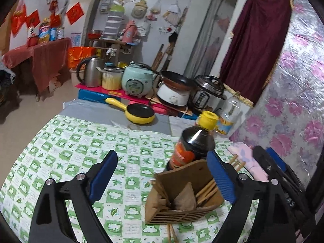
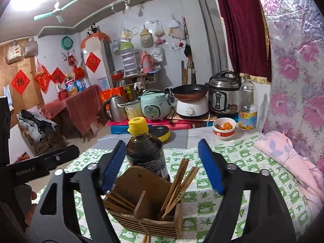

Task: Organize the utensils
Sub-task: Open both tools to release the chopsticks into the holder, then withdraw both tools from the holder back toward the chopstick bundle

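A wooden utensil holder (image 1: 182, 214) (image 2: 149, 220) with two compartments stands on the green-checked tablecloth (image 1: 81, 151). Brown chopsticks (image 2: 178, 184) lean in its right compartment, and more (image 2: 117, 200) lie low in the left one. A pair of chopstick ends (image 1: 171, 232) pokes out under the holder's front. A dark sauce bottle (image 2: 145, 154) (image 1: 192, 143) with a yellow cap stands just behind the holder. My right gripper (image 2: 162, 141) is open around the holder, pads apart from it. My left gripper (image 1: 162, 156) is open too, with the holder by its right finger (image 1: 220, 176).
A pink folded cloth (image 2: 287, 158) lies along the floral wall on the right. Behind the bottle are a yellow pan (image 1: 139, 112), a bowl of oranges (image 2: 224, 128) and a clear bottle (image 2: 247, 105). Cookers and a kettle (image 1: 91, 71) crowd the far end.
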Demonstrator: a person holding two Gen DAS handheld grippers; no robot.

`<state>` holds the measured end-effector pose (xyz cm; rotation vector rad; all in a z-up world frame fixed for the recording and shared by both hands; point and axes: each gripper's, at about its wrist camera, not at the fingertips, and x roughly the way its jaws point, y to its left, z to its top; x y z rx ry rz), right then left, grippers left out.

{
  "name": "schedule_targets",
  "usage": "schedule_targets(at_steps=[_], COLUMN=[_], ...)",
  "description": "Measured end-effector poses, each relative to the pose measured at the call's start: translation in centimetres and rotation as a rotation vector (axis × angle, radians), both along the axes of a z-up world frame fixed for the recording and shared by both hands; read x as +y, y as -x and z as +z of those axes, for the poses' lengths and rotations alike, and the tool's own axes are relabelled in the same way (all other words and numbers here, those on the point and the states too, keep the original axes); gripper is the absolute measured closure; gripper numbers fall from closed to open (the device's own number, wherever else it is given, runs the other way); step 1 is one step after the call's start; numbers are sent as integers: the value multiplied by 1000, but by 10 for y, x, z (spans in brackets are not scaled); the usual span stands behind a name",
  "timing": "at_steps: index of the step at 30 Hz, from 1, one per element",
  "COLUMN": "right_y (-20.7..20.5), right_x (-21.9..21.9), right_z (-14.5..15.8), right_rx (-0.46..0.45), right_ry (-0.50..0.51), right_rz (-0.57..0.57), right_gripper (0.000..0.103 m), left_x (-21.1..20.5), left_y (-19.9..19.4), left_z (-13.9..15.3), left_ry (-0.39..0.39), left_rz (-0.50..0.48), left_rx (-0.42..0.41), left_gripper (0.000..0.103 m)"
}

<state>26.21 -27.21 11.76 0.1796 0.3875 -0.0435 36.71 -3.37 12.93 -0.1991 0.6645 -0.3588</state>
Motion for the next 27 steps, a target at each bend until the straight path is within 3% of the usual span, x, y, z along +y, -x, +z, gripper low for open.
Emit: schedule_targets(at_steps=[6,20,27], right_y=[-2,8,36], right_x=[-5,1,8], right_z=[-3,-2,-1], right_rx=[13,26,34], right_ry=[-16,-2,-2], right_rz=[-18,-17,-8], right_gripper=[22,22,19], left_x=[12,20,19], left_y=[-13,-3,27], left_z=[-8,-9,-16], left_ry=[16,16,-61], left_rz=[40,59,64], left_rx=[48,43,44], left_gripper=[14,14,13])
